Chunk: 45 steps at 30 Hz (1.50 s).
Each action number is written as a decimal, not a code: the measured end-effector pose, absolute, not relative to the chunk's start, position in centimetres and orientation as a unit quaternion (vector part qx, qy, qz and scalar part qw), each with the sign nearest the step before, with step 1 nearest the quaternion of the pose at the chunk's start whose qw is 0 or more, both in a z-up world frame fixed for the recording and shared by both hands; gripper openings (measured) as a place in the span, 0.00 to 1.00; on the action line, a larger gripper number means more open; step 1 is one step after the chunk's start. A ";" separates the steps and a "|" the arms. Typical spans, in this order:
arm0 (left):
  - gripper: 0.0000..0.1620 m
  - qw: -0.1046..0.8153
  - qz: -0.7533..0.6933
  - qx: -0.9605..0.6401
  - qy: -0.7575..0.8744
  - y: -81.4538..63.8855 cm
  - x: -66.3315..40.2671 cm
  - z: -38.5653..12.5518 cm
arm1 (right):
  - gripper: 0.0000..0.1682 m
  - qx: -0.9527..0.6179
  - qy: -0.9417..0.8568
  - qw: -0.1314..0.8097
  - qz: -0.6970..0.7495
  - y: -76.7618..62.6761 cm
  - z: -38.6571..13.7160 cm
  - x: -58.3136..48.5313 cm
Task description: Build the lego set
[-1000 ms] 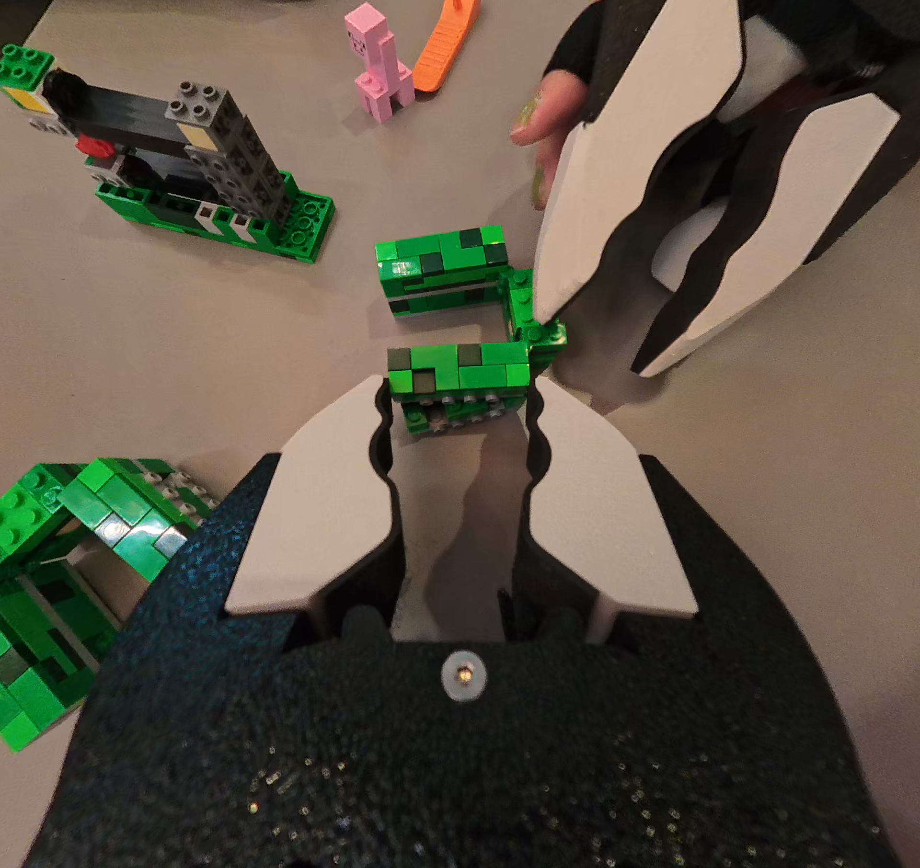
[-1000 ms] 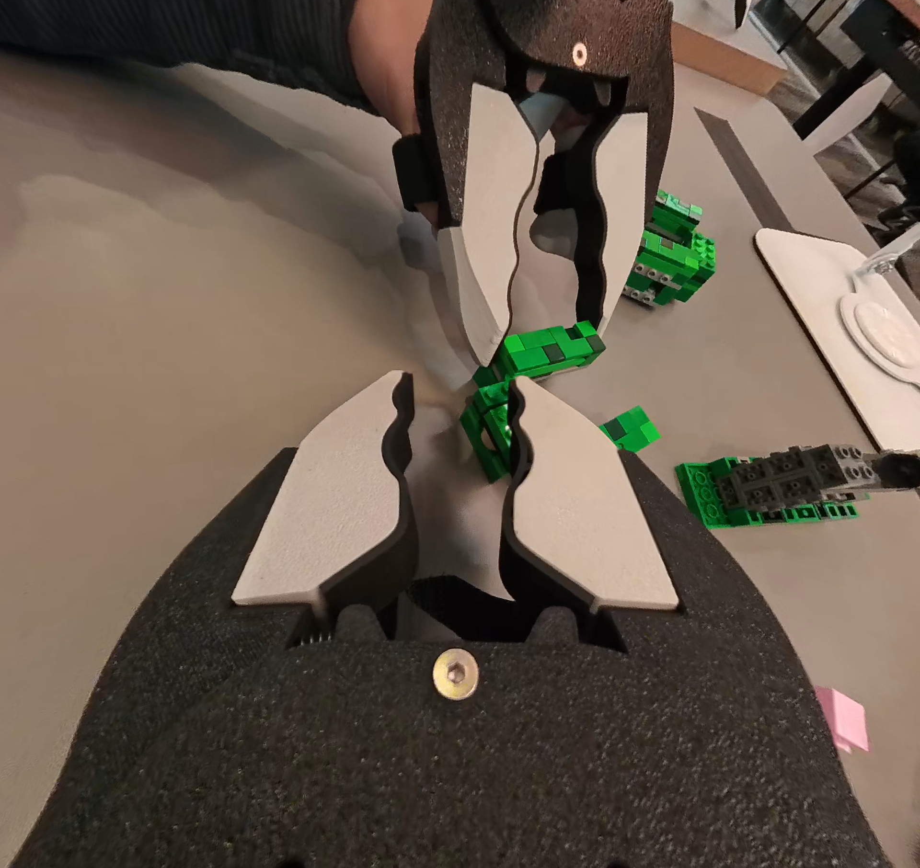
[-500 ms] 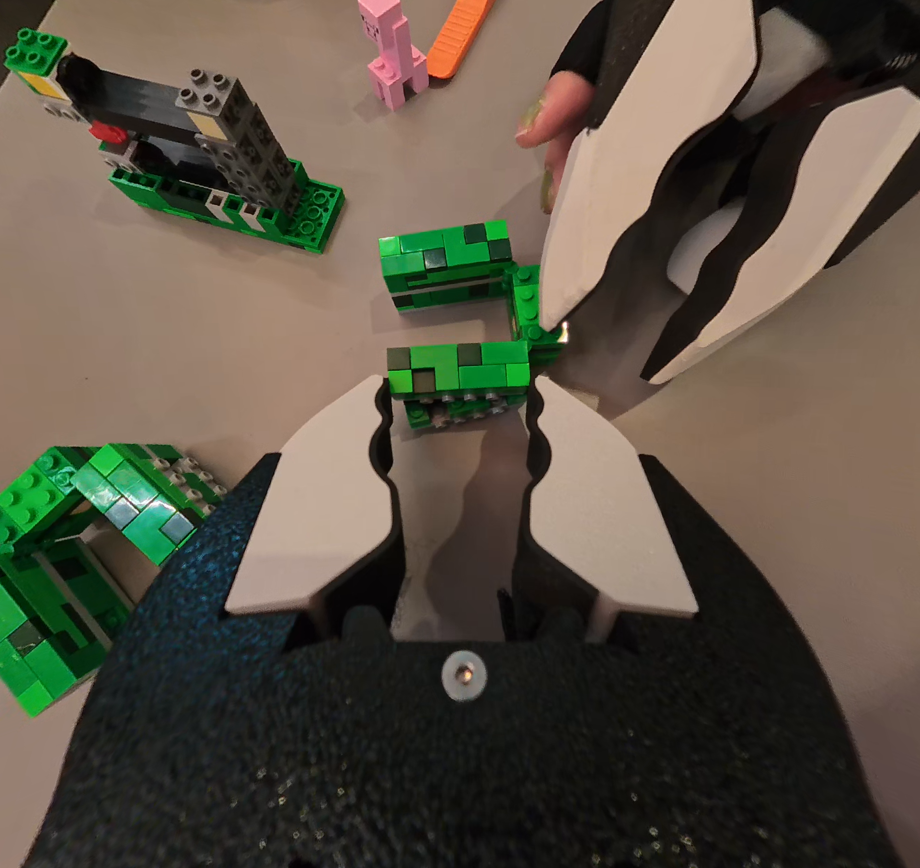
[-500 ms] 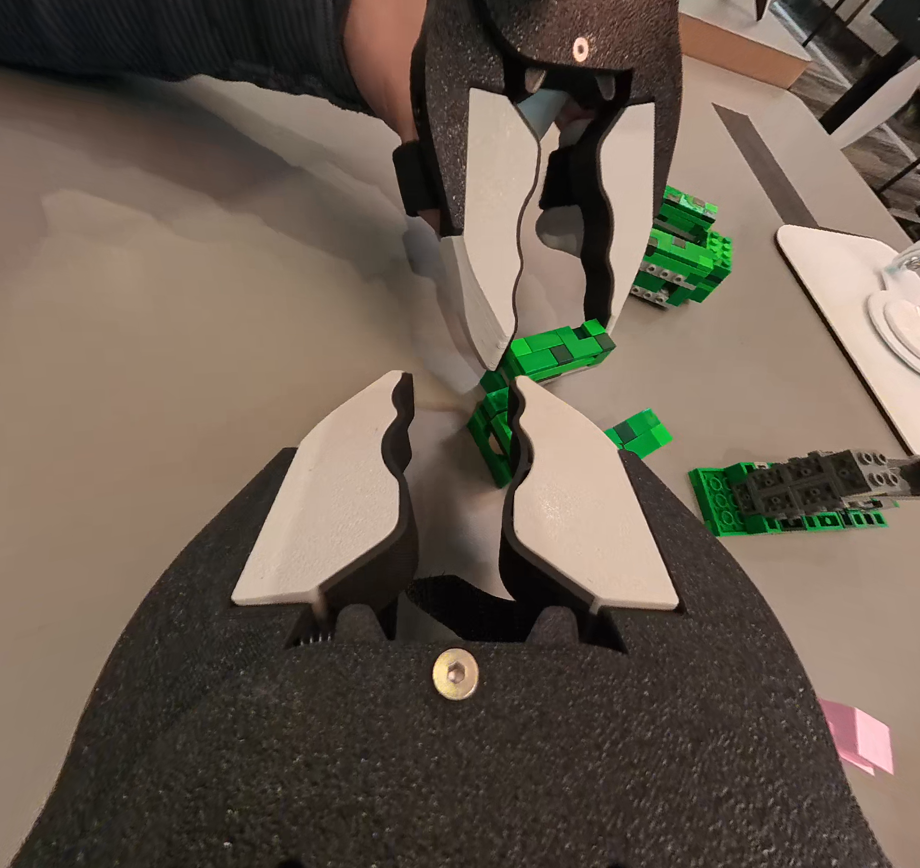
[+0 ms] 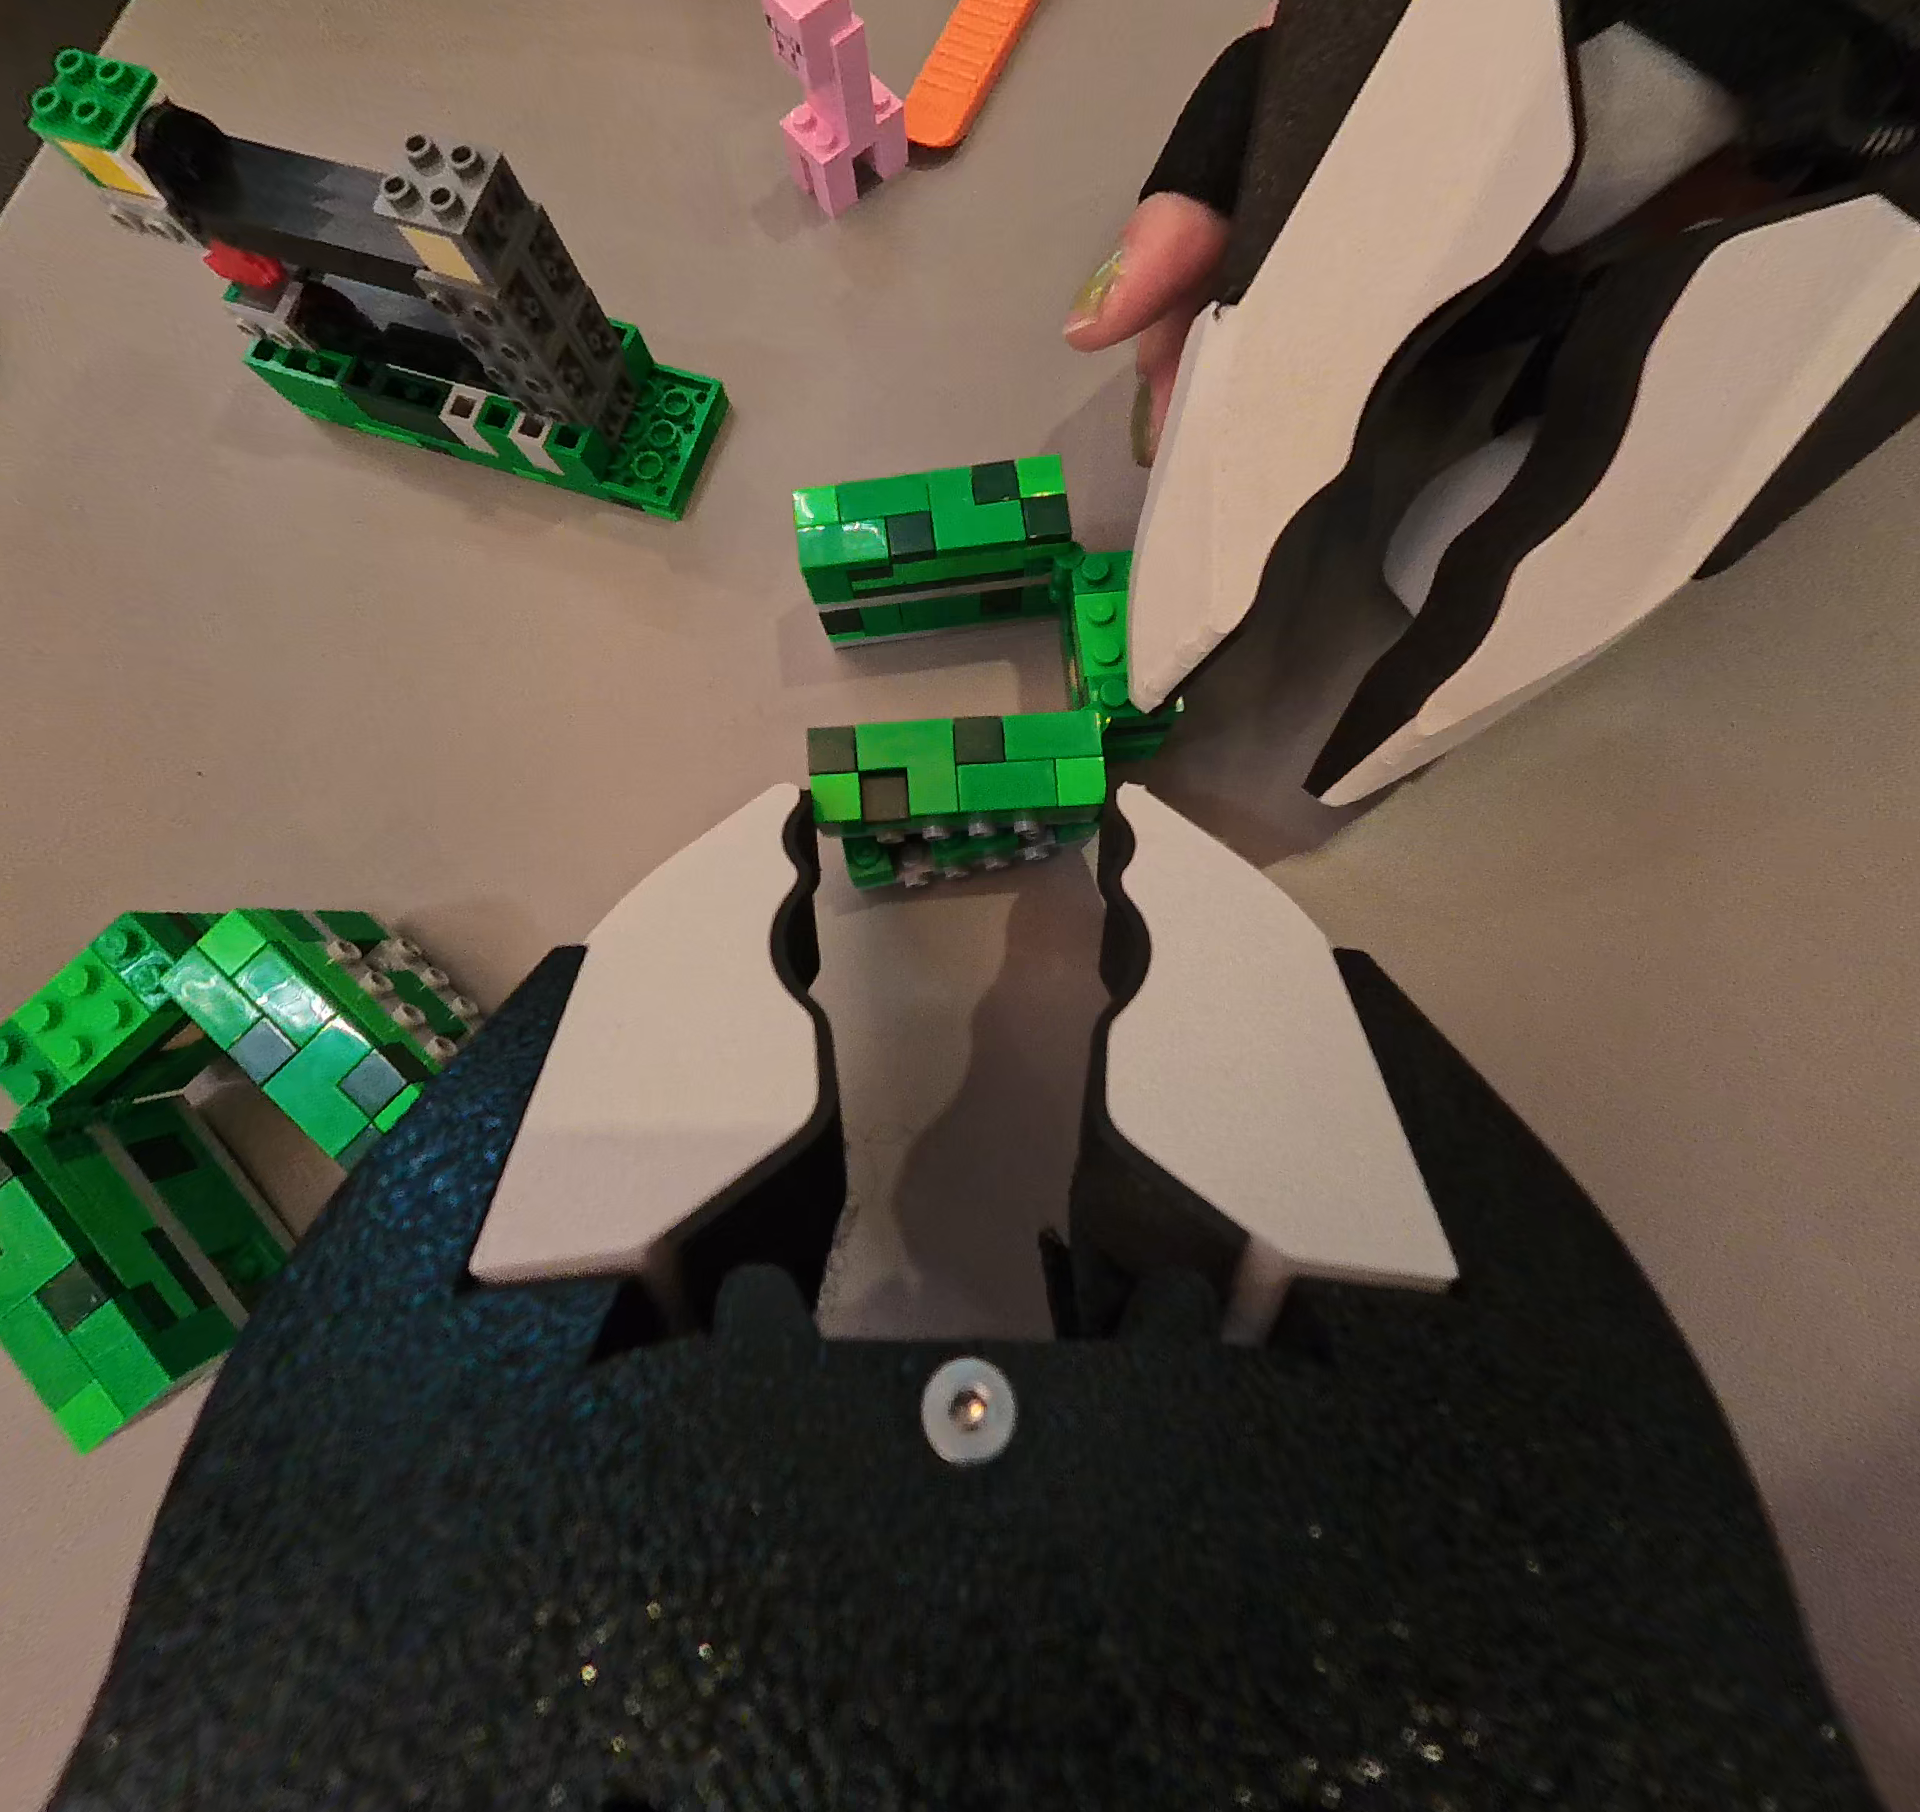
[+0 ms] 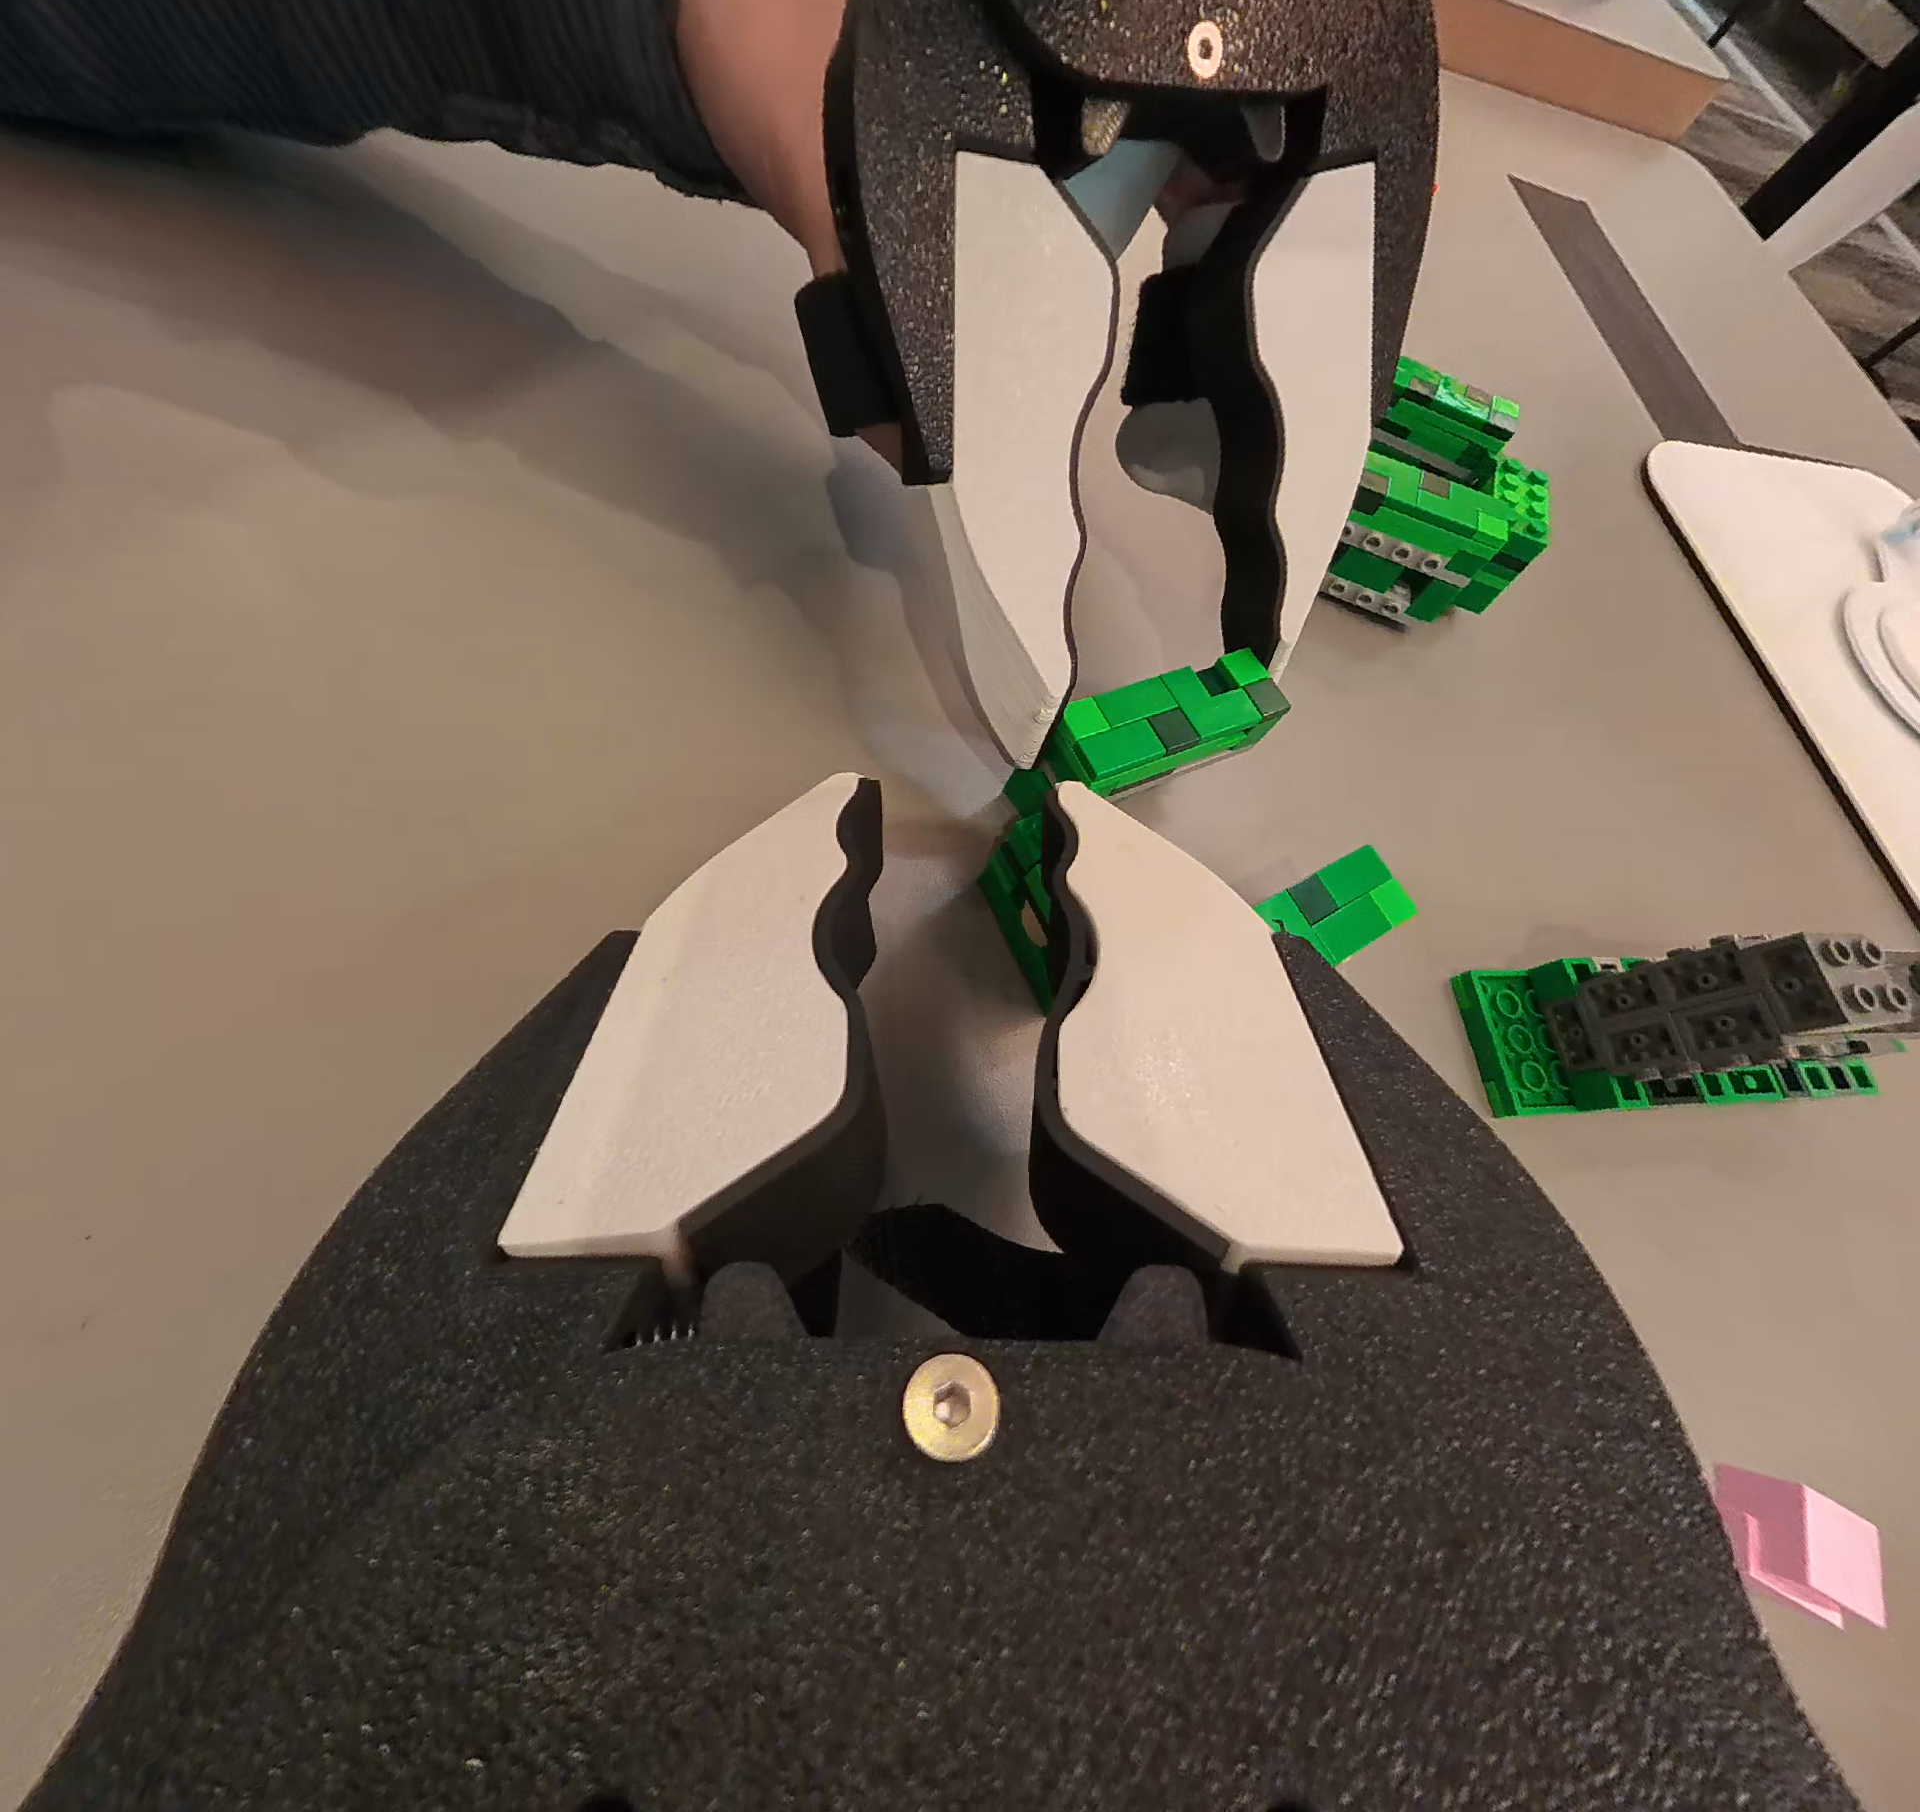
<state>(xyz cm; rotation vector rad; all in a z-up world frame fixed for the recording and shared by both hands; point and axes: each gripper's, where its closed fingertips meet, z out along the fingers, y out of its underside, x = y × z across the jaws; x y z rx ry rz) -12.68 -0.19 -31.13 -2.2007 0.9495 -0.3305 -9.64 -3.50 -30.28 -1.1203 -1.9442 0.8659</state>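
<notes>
The U-shaped green assembly (image 5: 966, 661) lay on the worktop (image 5: 416, 671); light and rigid, it looked liable to split at its thin joining strip, so each block's flat sides seemed safest to hold. The left gripper (image 5: 958, 806) straddled the near block, fingers wide, not clamped. The right gripper (image 6: 961, 796) stood parted, one finger touching the strip. Two other builds, one pink figure, one orange separator.
</notes>
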 end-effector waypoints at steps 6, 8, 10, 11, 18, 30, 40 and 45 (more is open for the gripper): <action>0.31 0.351 -0.105 -0.853 0.372 -0.4 -13.1 -31.3 | 0.18 -0.445 -0.751 0.351 0.340 -3.4 -30.3 -9.6; 0.31 0.355 -0.103 -0.851 0.372 -0.5 -13.2 -31.2 | 0.19 -0.447 -0.750 0.349 0.342 -3.4 -30.3 -9.6; 0.34 0.359 -0.116 -0.849 0.369 -0.6 -12.9 -31.0 | 0.19 -0.447 -0.750 0.348 0.342 -3.4 -30.3 -9.6; 0.35 0.362 -0.122 -0.848 0.368 -0.6 -12.8 -30.9 | 0.19 -0.447 -0.750 0.348 0.342 -3.4 -30.3 -9.6; 0.45 0.375 -0.121 -0.843 0.367 -0.6 -13.0 -30.4 | 0.19 -0.448 -0.749 0.346 0.344 -3.4 -30.3 -9.6; 0.61 0.440 -0.114 -0.820 0.348 -0.4 -12.3 -30.2 | 0.19 -0.453 -0.746 0.343 0.348 -3.3 -30.3 -9.7; 0.57 0.409 -0.172 -0.713 0.543 -1.2 -12.7 -30.4 | 0.19 -0.457 -0.743 0.339 0.352 -3.2 -30.3 -9.7; 0.44 0.370 -0.202 -0.661 0.621 -0.8 -12.9 -29.9 | 0.19 -0.460 -0.741 0.337 0.355 -3.2 -30.3 -9.7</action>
